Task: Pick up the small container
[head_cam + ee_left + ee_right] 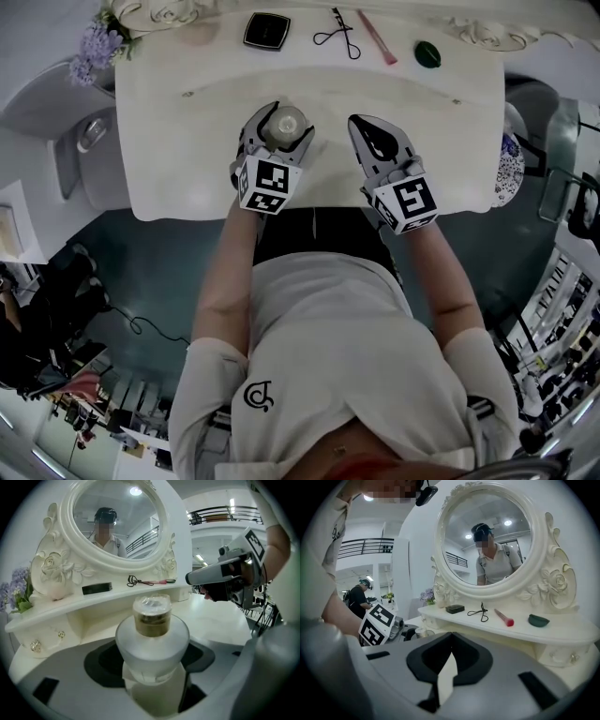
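The small container [286, 125] [152, 634] is a frosted white bottle with a gold collar and a clear cap. It stands upright on the white vanity top [187, 150], near the front edge. My left gripper [281, 114] [152, 660] has a jaw on each side of the bottle's wide body, and the dark pads [101, 660] rest against it. To its right, my right gripper [367, 131] [452, 637] is shut with nothing in it, its jaws meeting at the tip and pointing toward the mirror.
On the raised back shelf lie a black compact [267, 30], an eyelash curler [337, 33], a pink brush [377, 37] and a green dish [427, 53]. Purple flowers [94, 47] stand at the back left. An oval mirror [117, 522] rises behind the shelf.
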The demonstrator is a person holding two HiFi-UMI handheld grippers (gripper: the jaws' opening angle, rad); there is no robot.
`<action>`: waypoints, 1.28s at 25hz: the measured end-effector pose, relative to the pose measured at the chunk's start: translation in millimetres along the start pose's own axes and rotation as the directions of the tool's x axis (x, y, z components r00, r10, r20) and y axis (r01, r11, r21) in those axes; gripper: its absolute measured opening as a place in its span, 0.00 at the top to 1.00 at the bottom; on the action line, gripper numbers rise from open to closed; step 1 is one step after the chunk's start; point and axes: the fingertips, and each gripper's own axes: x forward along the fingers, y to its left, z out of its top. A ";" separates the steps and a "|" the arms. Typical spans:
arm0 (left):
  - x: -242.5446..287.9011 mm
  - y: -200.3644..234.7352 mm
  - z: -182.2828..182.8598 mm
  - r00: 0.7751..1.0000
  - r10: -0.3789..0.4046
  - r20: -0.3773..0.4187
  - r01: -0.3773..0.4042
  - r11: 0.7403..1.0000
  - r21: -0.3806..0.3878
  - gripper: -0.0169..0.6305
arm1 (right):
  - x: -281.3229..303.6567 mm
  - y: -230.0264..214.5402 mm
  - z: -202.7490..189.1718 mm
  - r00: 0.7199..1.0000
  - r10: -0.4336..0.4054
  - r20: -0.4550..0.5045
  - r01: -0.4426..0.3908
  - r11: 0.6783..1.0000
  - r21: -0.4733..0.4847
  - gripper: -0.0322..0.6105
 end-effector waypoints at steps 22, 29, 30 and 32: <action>-93.5 -21.6 121.8 0.986 0.071 0.153 -0.076 0.997 0.028 0.44 | -62.5 -0.5 73.0 0.989 -0.028 0.144 0.043 0.994 -0.103 0.94; -143.0 -20.6 188.8 0.953 0.110 0.283 -0.126 0.991 0.040 0.44 | -88.6 -7.6 111.7 0.972 -0.043 0.230 0.074 0.989 -0.127 0.94; -149.1 -20.1 196.6 0.947 0.115 0.300 -0.132 0.991 0.036 0.44 | -91.4 -8.3 116.2 0.970 -0.042 0.239 0.075 0.989 -0.130 0.94; -160.0 -19.0 210.3 0.936 0.127 0.327 -0.146 0.989 0.035 0.44 | -96.1 -10.5 124.1 0.966 -0.043 0.254 0.077 0.989 -0.126 0.94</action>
